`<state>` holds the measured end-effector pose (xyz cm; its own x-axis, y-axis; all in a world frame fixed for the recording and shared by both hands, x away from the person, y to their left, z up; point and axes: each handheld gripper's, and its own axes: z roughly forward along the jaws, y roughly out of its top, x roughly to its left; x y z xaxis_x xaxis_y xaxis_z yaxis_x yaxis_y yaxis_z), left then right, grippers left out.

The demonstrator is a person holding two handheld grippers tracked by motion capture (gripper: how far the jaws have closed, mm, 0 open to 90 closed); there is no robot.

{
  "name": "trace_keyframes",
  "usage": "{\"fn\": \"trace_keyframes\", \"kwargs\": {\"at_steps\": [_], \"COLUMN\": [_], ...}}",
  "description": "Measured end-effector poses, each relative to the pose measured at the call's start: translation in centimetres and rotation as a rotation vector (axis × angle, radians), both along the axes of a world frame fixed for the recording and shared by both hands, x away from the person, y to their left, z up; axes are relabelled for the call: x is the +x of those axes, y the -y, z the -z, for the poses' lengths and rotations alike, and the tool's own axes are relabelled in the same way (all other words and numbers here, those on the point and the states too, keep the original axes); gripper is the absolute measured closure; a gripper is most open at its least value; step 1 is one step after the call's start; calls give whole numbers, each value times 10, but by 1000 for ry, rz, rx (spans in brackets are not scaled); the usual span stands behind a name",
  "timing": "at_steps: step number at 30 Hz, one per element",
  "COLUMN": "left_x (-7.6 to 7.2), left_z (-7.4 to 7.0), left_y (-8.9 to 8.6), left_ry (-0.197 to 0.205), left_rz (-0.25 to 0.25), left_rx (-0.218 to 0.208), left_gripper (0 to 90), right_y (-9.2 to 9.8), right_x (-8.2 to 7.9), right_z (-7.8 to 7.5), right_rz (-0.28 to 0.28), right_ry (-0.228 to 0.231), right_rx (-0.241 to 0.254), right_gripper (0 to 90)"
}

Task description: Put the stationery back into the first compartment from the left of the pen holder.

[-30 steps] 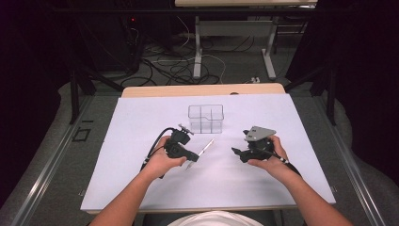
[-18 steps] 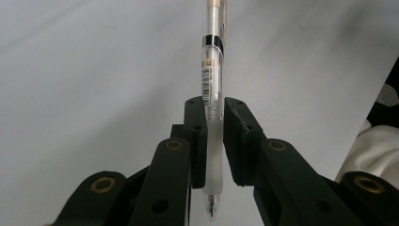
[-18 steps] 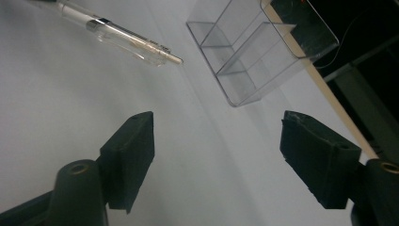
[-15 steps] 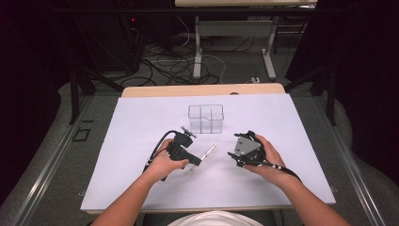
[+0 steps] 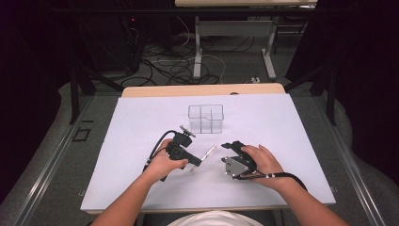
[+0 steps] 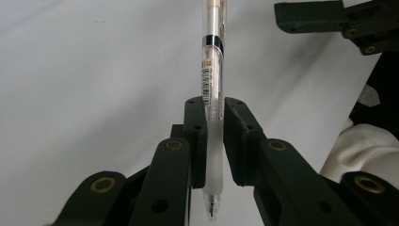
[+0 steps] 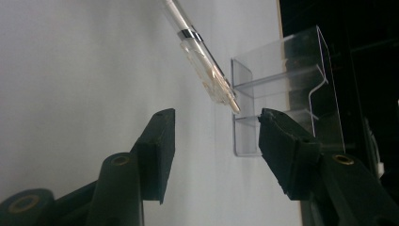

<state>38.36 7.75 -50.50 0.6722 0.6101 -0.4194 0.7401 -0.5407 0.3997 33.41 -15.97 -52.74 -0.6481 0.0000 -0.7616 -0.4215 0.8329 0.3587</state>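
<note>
Left gripper jaws pinch pen at grip; right gripper jaws spread, closing, pen end just ahead, untouched.

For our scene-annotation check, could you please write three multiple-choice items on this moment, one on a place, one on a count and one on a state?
1. Where does the clear organiser stand?
A. on the white sheet, beyond both claws
B. on the floor
C. in the right hand

2. How many pens are there?
A. three
B. one
C. none

3. How is the left claw?
A. wide open, nothing in it
B. lying on the floor
C. shut on the pen's frosted grip

Answers: 1 A, the high view shows it on the sheet past the hands; 2 B, a single clear pen shows; 3 C, its pads press the pen from both sides in the left gripper view.
</note>
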Motion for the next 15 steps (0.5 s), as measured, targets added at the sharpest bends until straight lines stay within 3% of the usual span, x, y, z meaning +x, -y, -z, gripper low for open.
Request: {"fn": "trace_keyframes", "kwargs": {"at_steps": [3, 4, 5, 8, 12, 13, 15], "left_x": [-1, -1, -1, -1, -3, -4, -3], "left_z": [0, 1, 1, 2, 3, 3, 3], "left_y": [1, 1, 2, 3, 5, 6, 6], "left_ry": [-7, -7, -9, -16, -29, -37, -37], "left_rz": [-3, -4, -4, 6, 7, -6, 8], "left_rx": [-4, -2, -1, 2, 0, -3, -2], "left_gripper": [798, 797, 797, 797, 797, 797, 797], "right_y": [-4, -6, -6, -10, -14, -14, -15], "right_x": [-2, -2, -4, -6, -8, -10, -10], "right_z": [4, 5, 5, 7, 10, 11, 13], "right_rz": [-26, -51, -37, -68, -111, -110, -131], "right_ry": [35, 64, 90, 157, 176, 171, 202], "right_rx": [-22, -44, -61, -135, -178, -215, -215], "right_gripper": [462, 462, 462, 480, 546, 558, 575]}}
